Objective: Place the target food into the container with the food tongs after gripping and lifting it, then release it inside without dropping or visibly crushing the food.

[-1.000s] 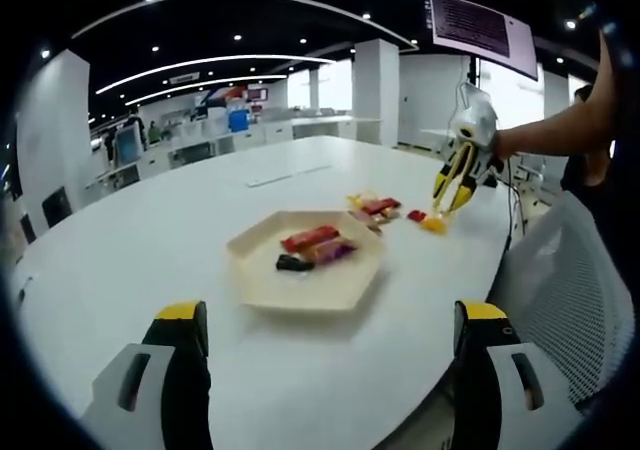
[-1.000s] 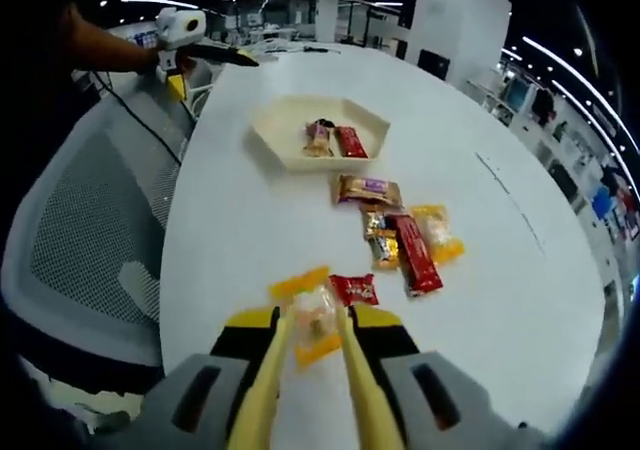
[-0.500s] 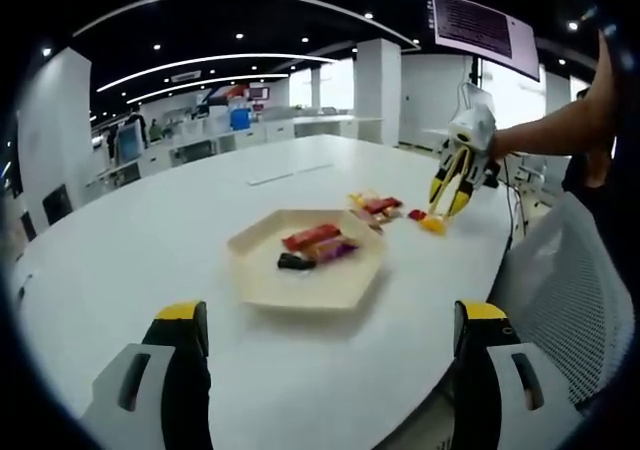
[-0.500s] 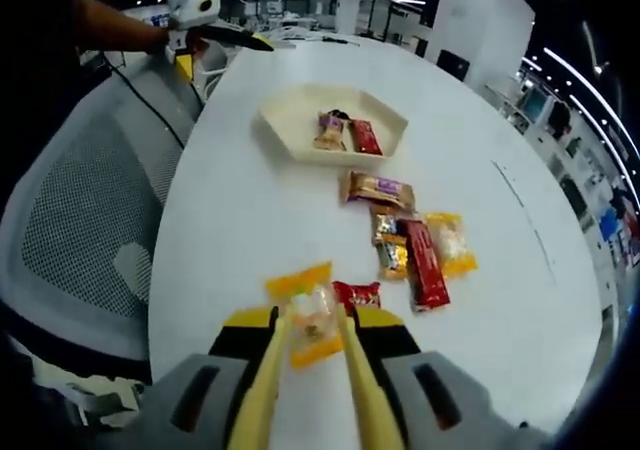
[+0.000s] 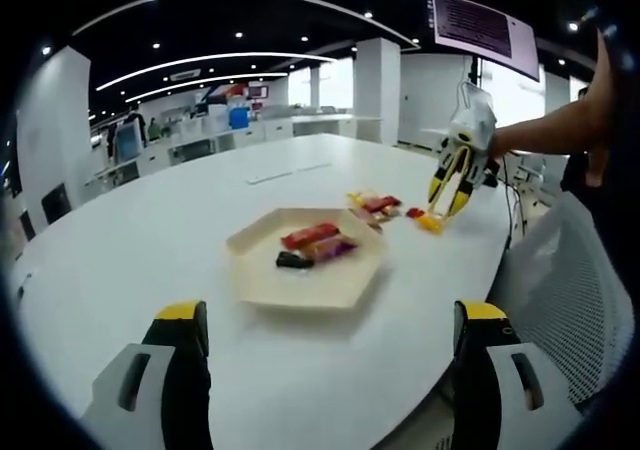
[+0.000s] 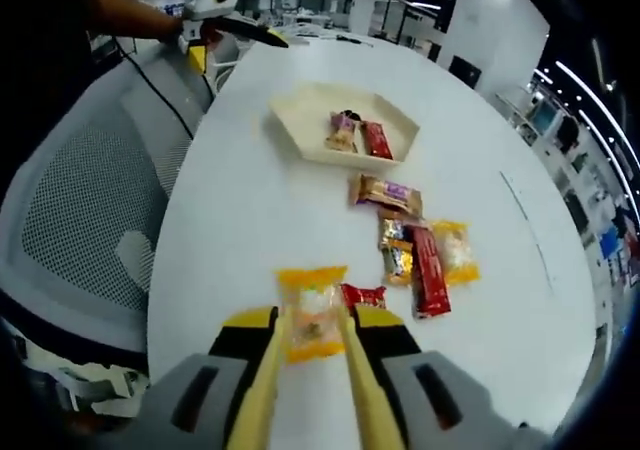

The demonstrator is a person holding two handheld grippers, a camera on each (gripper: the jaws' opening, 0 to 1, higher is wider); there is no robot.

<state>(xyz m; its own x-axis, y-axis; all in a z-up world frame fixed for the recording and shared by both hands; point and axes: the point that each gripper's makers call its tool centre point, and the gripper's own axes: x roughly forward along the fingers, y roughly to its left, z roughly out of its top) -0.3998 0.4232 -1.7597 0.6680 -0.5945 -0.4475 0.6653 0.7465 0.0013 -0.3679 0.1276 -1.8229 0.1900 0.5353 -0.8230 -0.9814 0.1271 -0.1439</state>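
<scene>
Right gripper [image 6: 312, 332] drives yellow tongs [image 6: 262, 390], tips clamped on an orange-ended snack pack [image 6: 312, 312] near the table's [image 6: 240, 210] edge. Red packet [image 6: 362, 296] just beside it. Hexagonal tray [image 6: 300, 130] further along holds two packets.

Cream tray [image 6: 300, 130], orange-edged clear packet [image 6: 313, 313]

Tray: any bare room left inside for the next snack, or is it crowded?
In the right gripper view, the hexagonal tray is bare on its side toward the mesh chair; the packets crowd the opposite side. The loose snacks clutter the table beyond that.
</scene>
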